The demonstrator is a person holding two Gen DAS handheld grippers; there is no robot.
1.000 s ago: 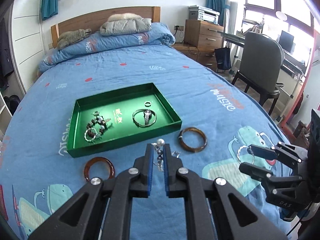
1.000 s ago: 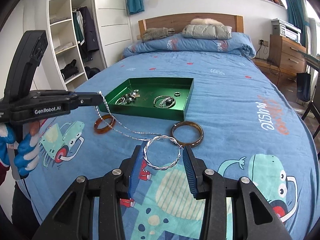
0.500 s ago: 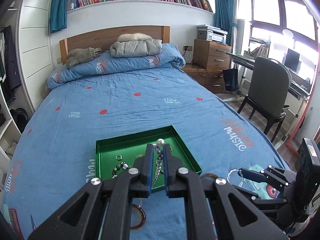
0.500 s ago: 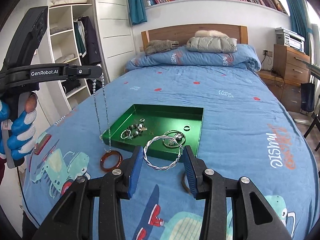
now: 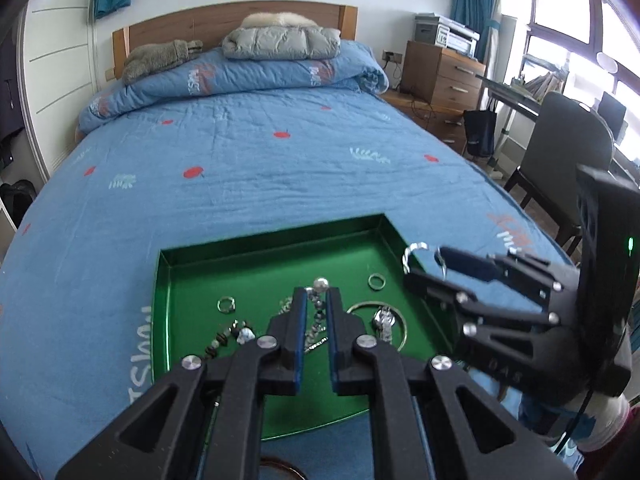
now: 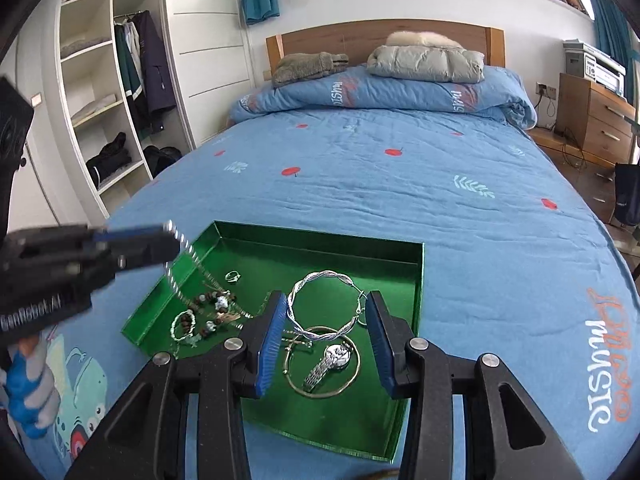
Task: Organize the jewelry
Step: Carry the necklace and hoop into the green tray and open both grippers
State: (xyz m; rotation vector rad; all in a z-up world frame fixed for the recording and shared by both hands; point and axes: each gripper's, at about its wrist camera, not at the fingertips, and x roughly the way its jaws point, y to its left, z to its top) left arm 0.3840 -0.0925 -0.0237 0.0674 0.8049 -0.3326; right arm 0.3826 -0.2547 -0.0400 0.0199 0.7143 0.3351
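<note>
Both grippers reached tray [image 6: 416, 280] (watch [image 6: 332, 362] only right view).

I get bright daylight from the windows [image 5: 568, 20] at the upper right of the left view, blown out there. Fisheye bending and dark corners frame both views. The left gripper [image 6: 170, 240] looks motion-blurred at the right view's left edge.

We hold both grippers tilted downward, side by side. Our left gripper [image 5: 317, 294] has its jaws nearly together, pinching a beaded chain. Our right gripper [image 6: 326, 314] keeps its jaws partly apart, pads pressing the sides of a twisted silver hoop.
</note>
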